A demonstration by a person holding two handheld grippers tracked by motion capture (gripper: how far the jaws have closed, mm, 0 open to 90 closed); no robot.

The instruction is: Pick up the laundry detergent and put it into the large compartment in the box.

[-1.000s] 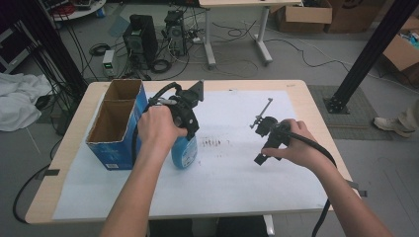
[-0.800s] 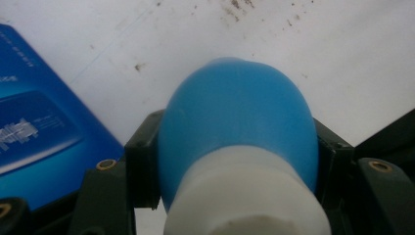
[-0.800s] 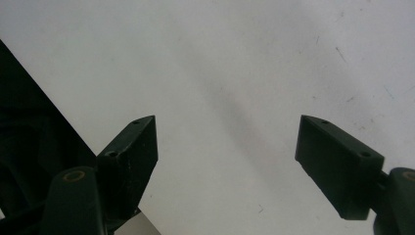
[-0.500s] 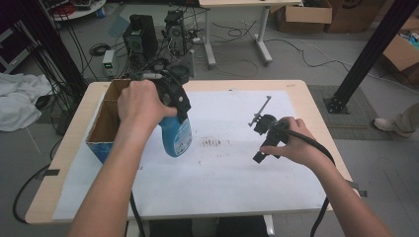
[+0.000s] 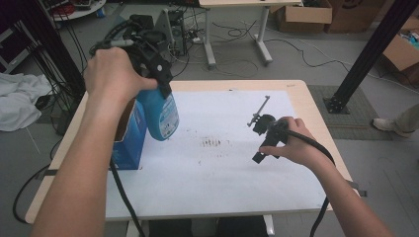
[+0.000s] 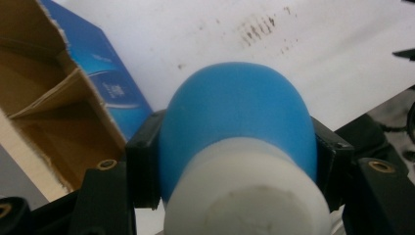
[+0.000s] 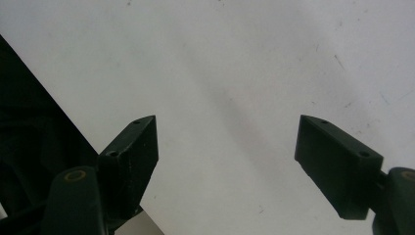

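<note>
We start at the left with our landmark, the open blue cardboard box point(image 5: 129, 136), standing on the left part of the white sheet point(image 5: 222, 168) that covers the table point(image 5: 323, 128). Just above the box's right wall hangs the blue bottle point(image 5: 160, 116), clear of the sheet, its base at about the height of the box's rim. Our left gripper point(image 5: 160, 81) has it clenched at the neck; in the left gripper view the two black jaws press on either side of the blue shoulder just below the white cap point(image 6: 244, 196), with the box's brown inside point(image 6: 44, 112) and its cardboard divider off to the left. We judge the step in hand to be carrying the bottle across to the box for packing, lift done and lowering not yet begun. Right of the box, a patch of brown marks point(image 5: 212, 143) dots the sheet. Well to the right of the box, our right gripper point(image 5: 258, 121) rests low over the sheet in our right hand point(image 5: 291, 145), jaws spread wide with nothing between them, bare white paper showing in the right gripper view point(image 7: 227, 147). Next, we reckon, the bottle has to shift a little further left until it stands squarely over one compartment, stay upright, then go down without catching the divider or the torn rim before the jaws let go.
</note>
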